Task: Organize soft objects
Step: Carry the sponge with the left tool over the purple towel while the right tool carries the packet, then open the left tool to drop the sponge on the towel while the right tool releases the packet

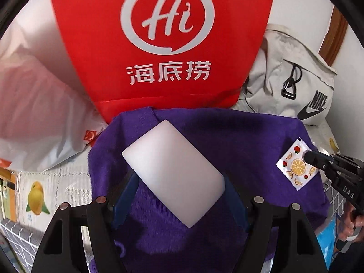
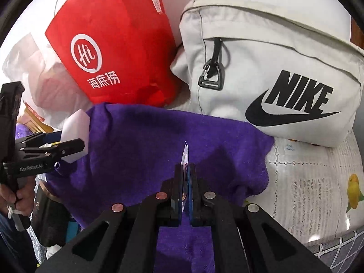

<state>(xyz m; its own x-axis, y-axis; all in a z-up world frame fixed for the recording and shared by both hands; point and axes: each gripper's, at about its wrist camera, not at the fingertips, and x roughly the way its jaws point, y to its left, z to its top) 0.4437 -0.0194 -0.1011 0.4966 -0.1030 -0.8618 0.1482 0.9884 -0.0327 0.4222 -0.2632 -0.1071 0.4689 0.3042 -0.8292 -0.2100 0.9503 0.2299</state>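
Left tongs: My left tongs (image 1: 179,188) are squeezing a white foam block (image 1: 174,174). The block sits slanted between the two blue pads and hangs just above the purple towel (image 1: 238,136).

Right tongs: My right tongs (image 2: 186,170) are pinched tight on a small flat packet (image 2: 185,154) with orange slices and little strawberries printed on it. From my right camera I only see its thin edge sticking up.

Where things are: Both soft things are up in my tongs, over the purple towel. The towel is spread out on the bench (image 2: 307,182), which has a white lacy cover with lemon pictures.

Behind the towel: A red bag (image 1: 159,45) with a white "Hi" sign, a grey Nike bag (image 2: 273,68), and a clear plastic bag (image 1: 34,102) with something pink in it.

Done so far: I think I am partway. Two things are picked up, but neither is put away yet.

Left to do: I guess the block and the packet each need a home, maybe in one of the bags or neatly on the towel. I cannot tell which spot is right. The towel itself is not folded, so that may be left too.
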